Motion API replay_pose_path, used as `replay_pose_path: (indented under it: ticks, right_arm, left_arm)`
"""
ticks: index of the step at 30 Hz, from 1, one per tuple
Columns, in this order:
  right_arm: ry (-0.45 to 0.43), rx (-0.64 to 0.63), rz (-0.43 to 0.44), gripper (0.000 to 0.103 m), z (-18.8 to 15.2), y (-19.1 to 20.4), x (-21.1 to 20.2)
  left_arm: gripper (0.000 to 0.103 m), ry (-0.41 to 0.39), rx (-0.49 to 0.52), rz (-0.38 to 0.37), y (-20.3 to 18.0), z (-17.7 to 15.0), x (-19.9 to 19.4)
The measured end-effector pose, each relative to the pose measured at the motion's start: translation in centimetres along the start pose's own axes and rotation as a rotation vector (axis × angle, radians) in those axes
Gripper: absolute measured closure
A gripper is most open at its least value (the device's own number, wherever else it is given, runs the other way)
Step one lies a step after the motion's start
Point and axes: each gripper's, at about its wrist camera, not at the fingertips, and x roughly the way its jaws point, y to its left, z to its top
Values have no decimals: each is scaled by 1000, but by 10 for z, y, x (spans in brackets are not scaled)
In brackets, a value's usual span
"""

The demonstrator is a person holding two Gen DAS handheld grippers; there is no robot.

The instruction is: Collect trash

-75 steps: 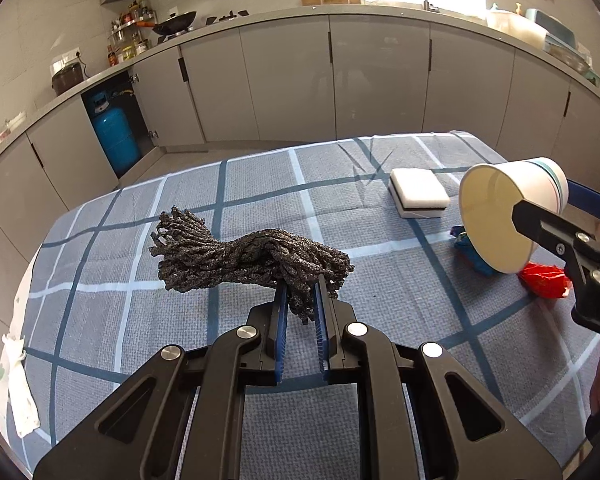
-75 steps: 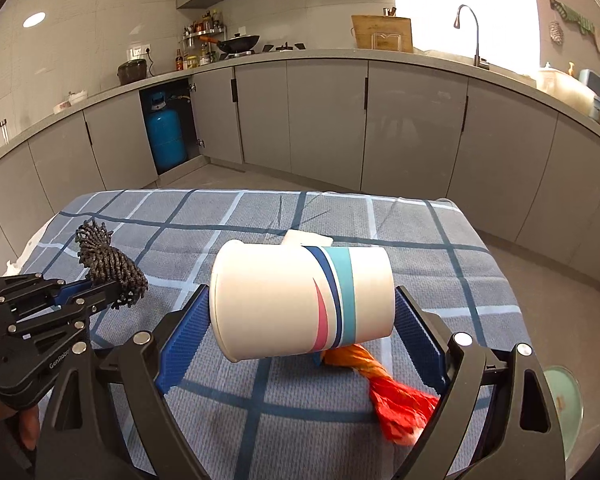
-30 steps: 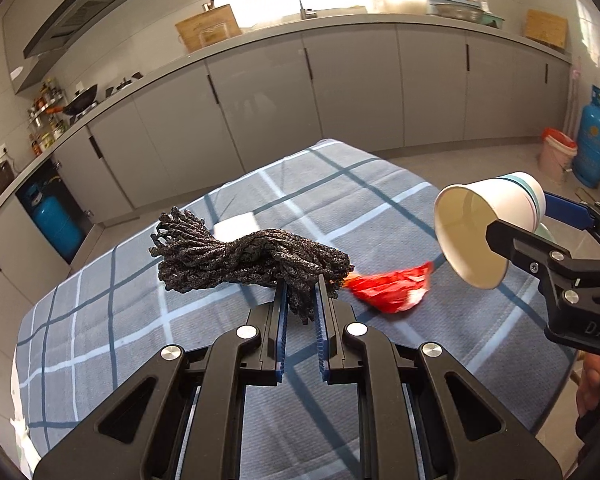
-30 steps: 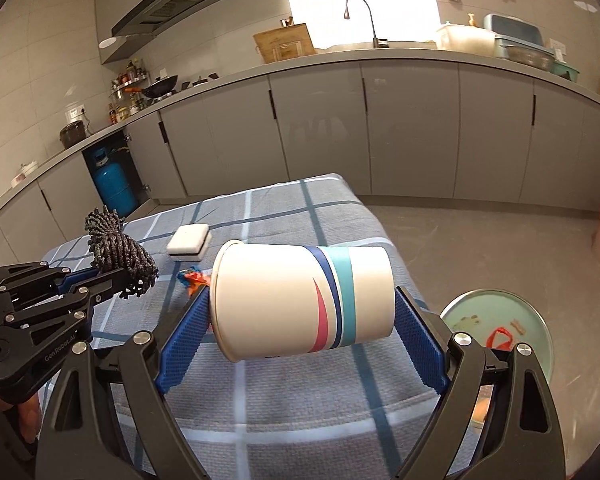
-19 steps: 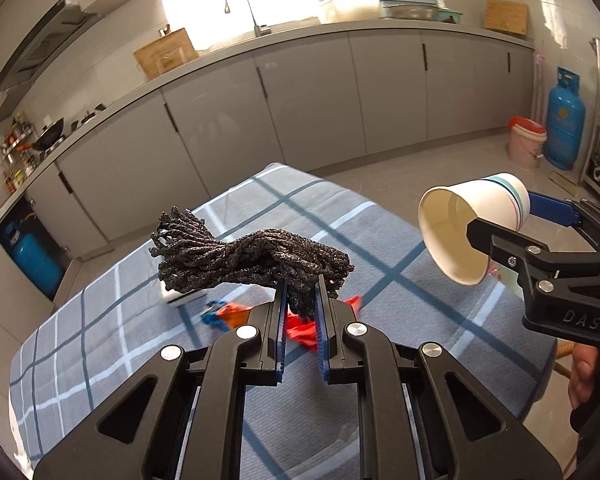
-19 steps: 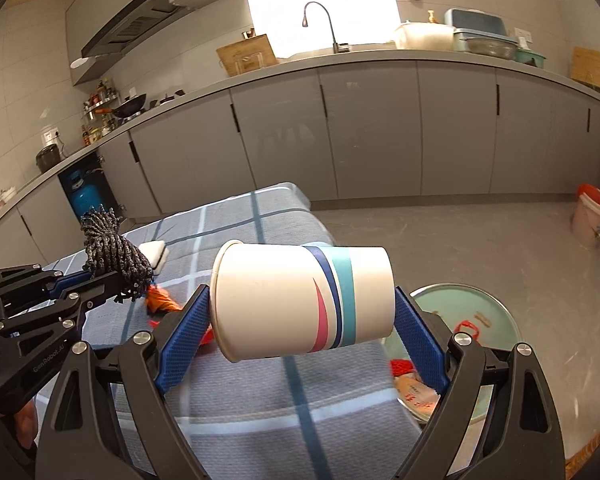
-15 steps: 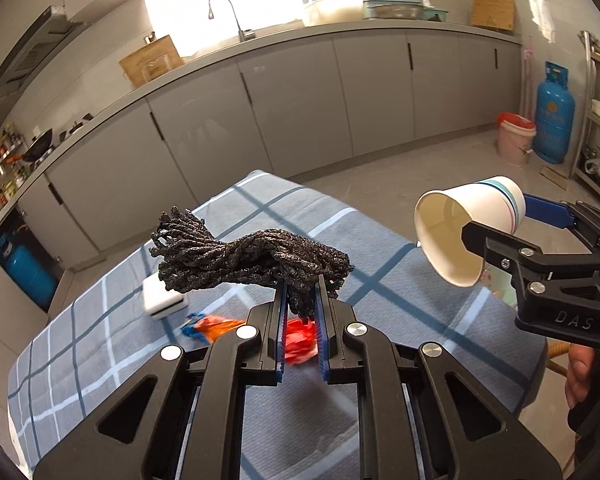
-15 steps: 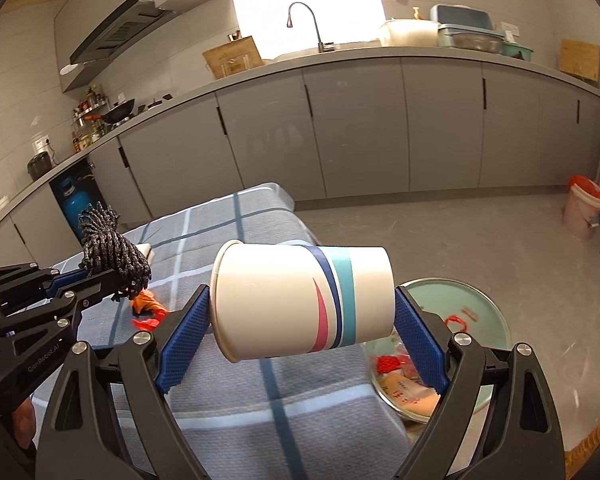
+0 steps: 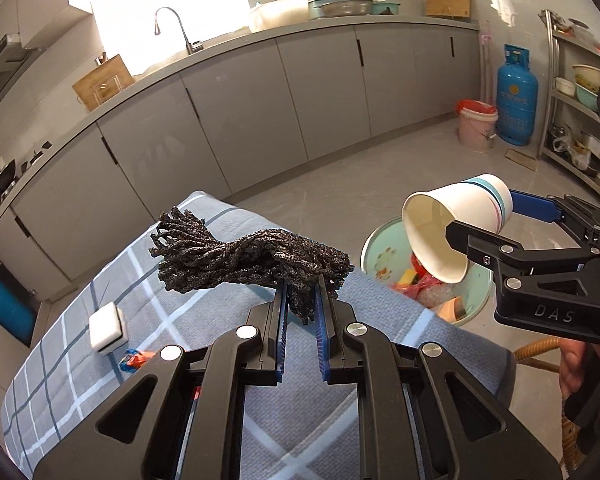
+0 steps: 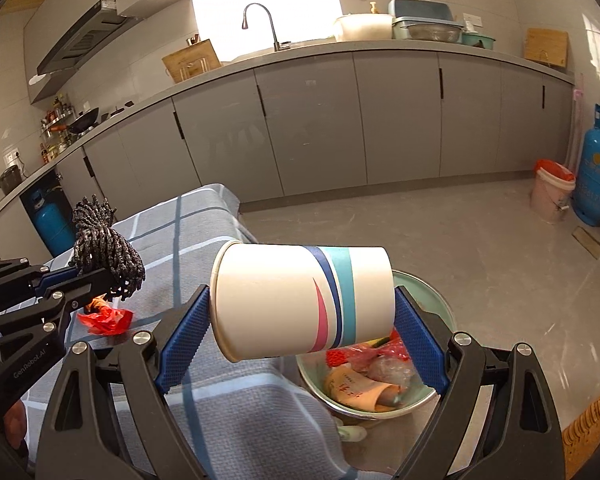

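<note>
My left gripper [image 9: 302, 296] is shut on a dark twisted rope bundle [image 9: 236, 258], held above the blue plaid table [image 9: 260, 412]; the bundle also shows in the right wrist view [image 10: 104, 248]. My right gripper [image 10: 300, 320] is shut on a white paper cup [image 10: 296, 300] with blue, teal and pink stripes, lying sideways. In the left wrist view the cup [image 9: 452, 224] hangs over a pale green trash bin [image 9: 374, 248] on the floor past the table's edge. The bin [image 10: 432, 292] holds wrappers and paper.
A red wrapper [image 10: 106, 318] and a white sponge [image 9: 106, 328] lie on the table, with a small blue-orange scrap [image 9: 134, 360] beside the sponge. Grey cabinets [image 10: 308, 132] line the back. A blue gas cylinder [image 10: 596, 176] and a pink bucket [image 10: 552, 188] stand at right.
Both grippers have swung right, from over the table toward its edge. The trash bin has come into view under the cup. Both still hold their objects.
</note>
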Motion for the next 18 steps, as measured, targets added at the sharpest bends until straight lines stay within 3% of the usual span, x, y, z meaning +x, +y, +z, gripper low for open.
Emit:
replay_pose_path:
  ticks: [18]
  right_arm:
    - [6,65,-52,15,-5,-50,5]
  left_arm:
    - [89,14,79,-47,-45,19,29]
